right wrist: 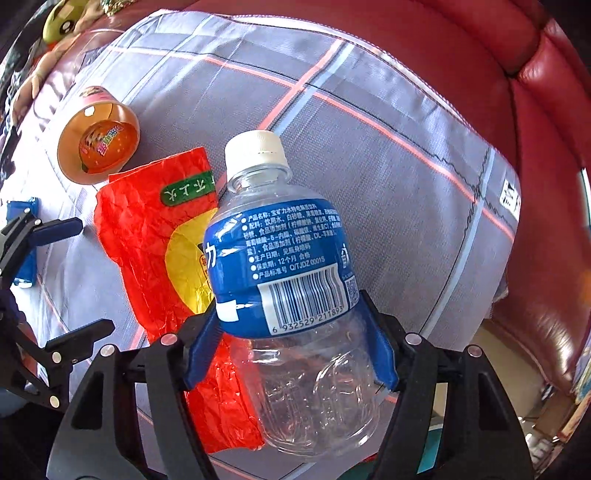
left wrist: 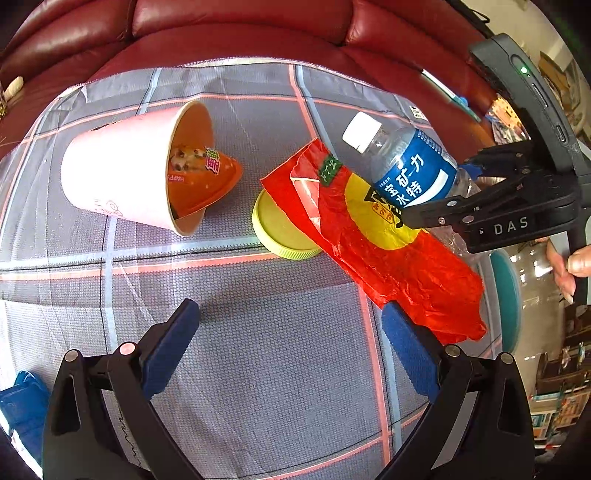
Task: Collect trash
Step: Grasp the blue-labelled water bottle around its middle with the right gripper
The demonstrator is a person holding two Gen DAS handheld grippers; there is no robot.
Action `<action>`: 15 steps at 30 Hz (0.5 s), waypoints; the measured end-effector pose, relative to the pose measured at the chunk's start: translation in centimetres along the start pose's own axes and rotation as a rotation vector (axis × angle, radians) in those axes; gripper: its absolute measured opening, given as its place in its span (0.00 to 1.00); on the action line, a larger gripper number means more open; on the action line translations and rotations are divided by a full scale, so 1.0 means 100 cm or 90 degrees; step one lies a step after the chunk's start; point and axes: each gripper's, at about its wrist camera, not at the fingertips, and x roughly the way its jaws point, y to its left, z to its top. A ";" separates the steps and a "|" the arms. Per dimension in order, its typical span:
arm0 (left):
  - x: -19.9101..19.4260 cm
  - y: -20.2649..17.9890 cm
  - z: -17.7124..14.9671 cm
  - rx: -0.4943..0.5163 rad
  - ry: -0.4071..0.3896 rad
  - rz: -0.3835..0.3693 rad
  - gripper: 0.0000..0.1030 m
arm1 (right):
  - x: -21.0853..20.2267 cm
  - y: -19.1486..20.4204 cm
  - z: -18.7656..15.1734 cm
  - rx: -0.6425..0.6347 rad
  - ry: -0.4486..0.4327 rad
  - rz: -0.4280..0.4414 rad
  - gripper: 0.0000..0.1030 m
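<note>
My right gripper (right wrist: 291, 336) is shut on an empty clear plastic bottle (right wrist: 288, 273) with a blue label and white cap, held above the checked cloth. The bottle (left wrist: 406, 166) and the right gripper (left wrist: 443, 206) show at the right of the left wrist view. A crumpled red and yellow wrapper (left wrist: 373, 240) lies under the bottle, partly over a yellow-green lid (left wrist: 280, 232); the wrapper also shows in the right wrist view (right wrist: 147, 236). A pink paper cup (left wrist: 129, 166) lies on its side with an orange wrapper inside. My left gripper (left wrist: 291, 332) is open and empty above the cloth, near the red wrapper's end.
A grey checked cloth (left wrist: 258, 369) covers a red leather sofa seat (left wrist: 236, 22). A blue packet (left wrist: 22, 406) lies at the cloth's left edge. The sofa arm (right wrist: 546, 184) rises on the right. The cup also shows in the right wrist view (right wrist: 96, 136).
</note>
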 end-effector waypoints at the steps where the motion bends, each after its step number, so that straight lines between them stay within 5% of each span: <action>1: 0.001 -0.002 0.001 0.001 0.001 -0.003 0.96 | 0.000 -0.008 -0.006 0.022 -0.003 0.014 0.64; 8: 0.008 -0.025 0.005 0.012 0.003 -0.024 0.96 | -0.005 -0.049 -0.066 0.174 -0.029 0.126 0.64; 15: 0.023 -0.055 0.011 0.023 -0.001 -0.017 0.96 | -0.019 -0.070 -0.131 0.216 -0.051 0.116 0.64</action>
